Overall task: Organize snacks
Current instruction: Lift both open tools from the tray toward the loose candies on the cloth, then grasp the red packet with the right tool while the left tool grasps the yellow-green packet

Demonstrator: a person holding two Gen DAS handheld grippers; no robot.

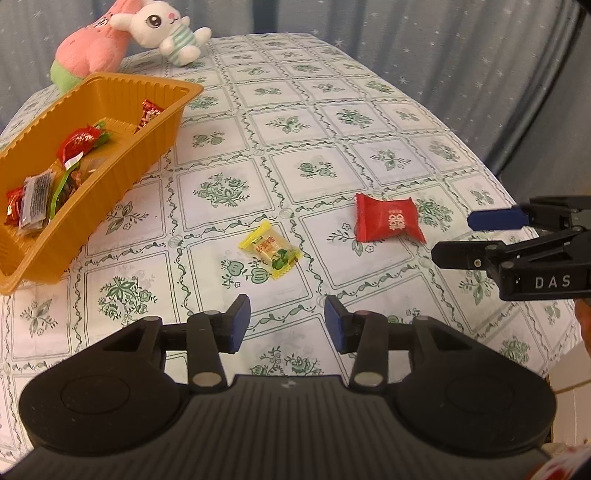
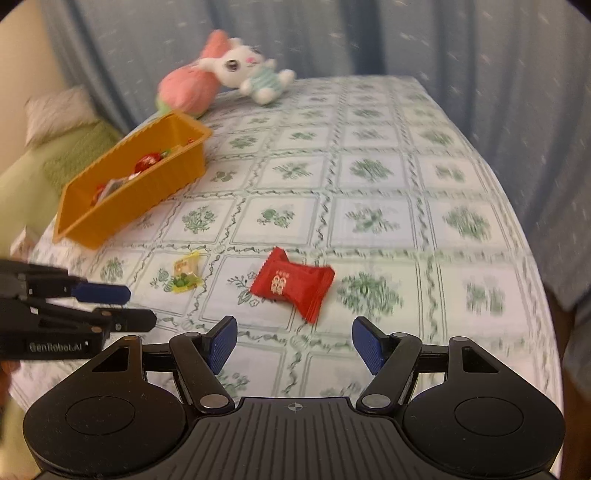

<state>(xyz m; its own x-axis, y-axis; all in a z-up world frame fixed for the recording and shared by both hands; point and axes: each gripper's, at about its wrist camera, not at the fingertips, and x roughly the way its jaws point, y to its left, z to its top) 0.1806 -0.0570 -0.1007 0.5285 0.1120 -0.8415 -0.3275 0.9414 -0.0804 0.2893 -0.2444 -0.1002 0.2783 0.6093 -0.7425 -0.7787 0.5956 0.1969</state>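
Two wrapped snacks (image 1: 269, 249) beside orange tray (image 1: 122, 86)

White bunny plush (image 1: 166, 31) against pink plush (image 1: 88, 48)

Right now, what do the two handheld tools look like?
Both are black plastic with ribbed bodies, two round side lobes, silver pivot pins and blue ribbed pads. The left tool reads "GenRobot.AI" on its side in the right wrist view; the right tool shows "DAS".

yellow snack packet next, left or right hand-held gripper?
Left. The yellow snack packet lies just ahead of the open left hand-held gripper, on the orange tray side. The open right hand-held gripper faces the red snack packet.
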